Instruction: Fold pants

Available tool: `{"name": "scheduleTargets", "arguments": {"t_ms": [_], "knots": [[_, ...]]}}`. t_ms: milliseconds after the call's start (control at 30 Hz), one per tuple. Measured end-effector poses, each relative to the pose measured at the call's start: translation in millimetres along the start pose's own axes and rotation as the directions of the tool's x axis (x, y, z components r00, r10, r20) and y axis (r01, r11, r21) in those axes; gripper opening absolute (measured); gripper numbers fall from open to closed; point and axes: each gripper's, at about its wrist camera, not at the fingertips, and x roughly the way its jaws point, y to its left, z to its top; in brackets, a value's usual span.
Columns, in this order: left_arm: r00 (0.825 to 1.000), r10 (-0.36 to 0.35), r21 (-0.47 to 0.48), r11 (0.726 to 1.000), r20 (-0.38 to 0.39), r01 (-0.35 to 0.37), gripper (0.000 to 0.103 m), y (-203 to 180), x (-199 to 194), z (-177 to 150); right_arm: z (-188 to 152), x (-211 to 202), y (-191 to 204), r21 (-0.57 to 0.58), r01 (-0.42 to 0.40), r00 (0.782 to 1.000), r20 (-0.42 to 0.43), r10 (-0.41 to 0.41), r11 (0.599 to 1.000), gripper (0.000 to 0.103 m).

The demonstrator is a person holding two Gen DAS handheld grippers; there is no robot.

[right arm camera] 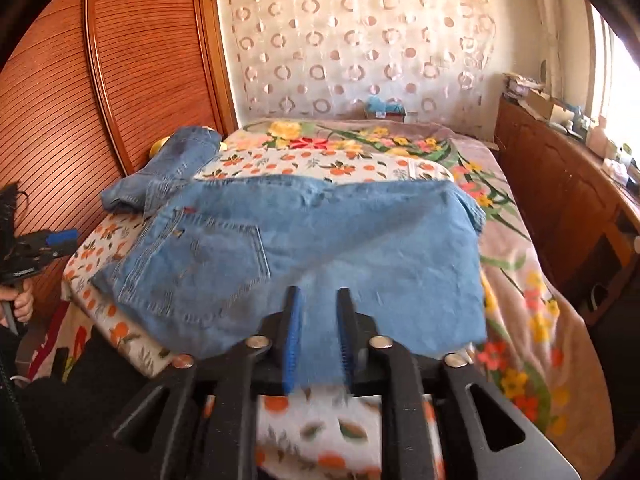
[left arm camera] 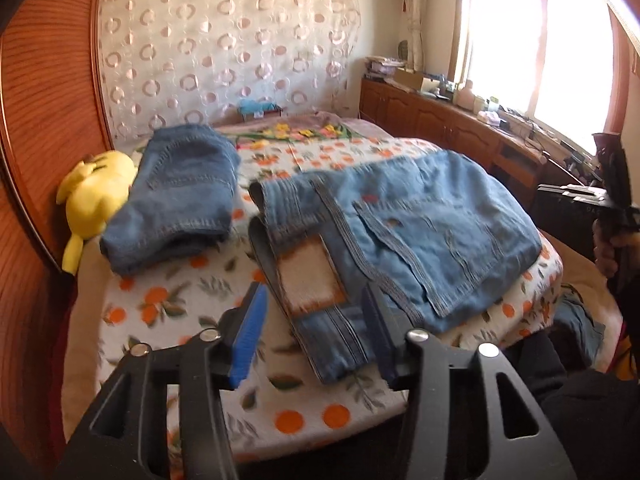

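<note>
A pair of light blue jeans (left arm camera: 420,220) lies folded across the orange-print blanket (left arm camera: 160,300) on the bed. In the left wrist view my left gripper (left arm camera: 314,316) is open, its blue pads (left arm camera: 252,320) either side of the waistband end and not pressing on it. In the right wrist view the same jeans (right arm camera: 320,240) spread out ahead, back pocket up. My right gripper (right arm camera: 319,316) is open; the near denim edge lies loose between its fingers. Each gripper shows at the edge of the other's view: the right gripper (left arm camera: 612,192) and the left gripper (right arm camera: 52,240).
A second, darker pair of jeans (left arm camera: 172,192) lies folded at the bed's left, beside a yellow plush toy (left arm camera: 92,200). A wooden wardrobe (left arm camera: 40,120) borders the left side. A low wooden cabinet (left arm camera: 440,120) with clutter runs under the window on the right.
</note>
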Motion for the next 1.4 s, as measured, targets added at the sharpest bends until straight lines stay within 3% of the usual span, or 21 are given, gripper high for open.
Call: {"name": "scheduleTargets", "arguments": {"t_ms": [67, 400, 533, 800, 900, 1000, 1067, 1200, 1333, 1400], "knots": [[1.000, 0.006, -0.002, 1.000, 0.000, -0.006, 0.051, 4, 8, 9, 1, 25, 6, 0.011, -0.017, 1.000, 0.010, 0.017, 1.000, 0.042], [0.999, 0.027, -0.005, 1.000, -0.020, -0.027, 0.051, 28, 89, 54, -13, 109, 1, -0.014, 0.043, 0.996, -0.074, -0.043, 0.999, 0.042], [0.997, 0.062, -0.027, 0.998, -0.052, -0.063, 0.051, 41, 119, 66, -18, 114, 3, -0.014, 0.045, 0.996, -0.078, -0.046, 0.999, 0.042], [0.994, 0.017, -0.093, 0.995, -0.104, -0.027, 0.051, 55, 142, 71, -18, 109, -4, 0.011, 0.029, 0.998, -0.061, -0.028, 1.000, 0.042], [0.995, 0.003, -0.099, 0.995, -0.098, -0.012, 0.042, 56, 140, 71, -18, 108, -3, 0.010, 0.034, 0.998, -0.056, -0.033, 0.999, 0.042], [0.994, 0.029, -0.092, 0.995, -0.104, -0.038, 0.021, 57, 138, 71, -19, 109, -3, 0.014, 0.031, 0.998, -0.057, -0.030, 0.999, 0.042], [0.995, 0.007, -0.089, 0.996, -0.096, -0.016, 0.008, 56, 134, 71, -19, 109, -3, 0.014, 0.030, 0.998, -0.055, -0.030, 0.999, 0.042], [0.997, 0.016, -0.052, 0.998, -0.069, -0.020, 0.003, 49, 124, 73, -19, 109, -2, 0.016, 0.031, 0.998, -0.054, -0.030, 0.999, 0.042], [0.995, 0.097, -0.079, 0.992, 0.021, -0.095, 0.003, 53, 100, 82, -19, 108, -3, 0.021, 0.028, 0.998, -0.048, -0.027, 0.999, 0.042], [0.994, 0.112, -0.094, 0.989, 0.004, -0.111, 0.003, 61, 105, 86, -19, 107, -2, 0.019, 0.029, 0.999, -0.042, -0.028, 0.999, 0.042]]}}
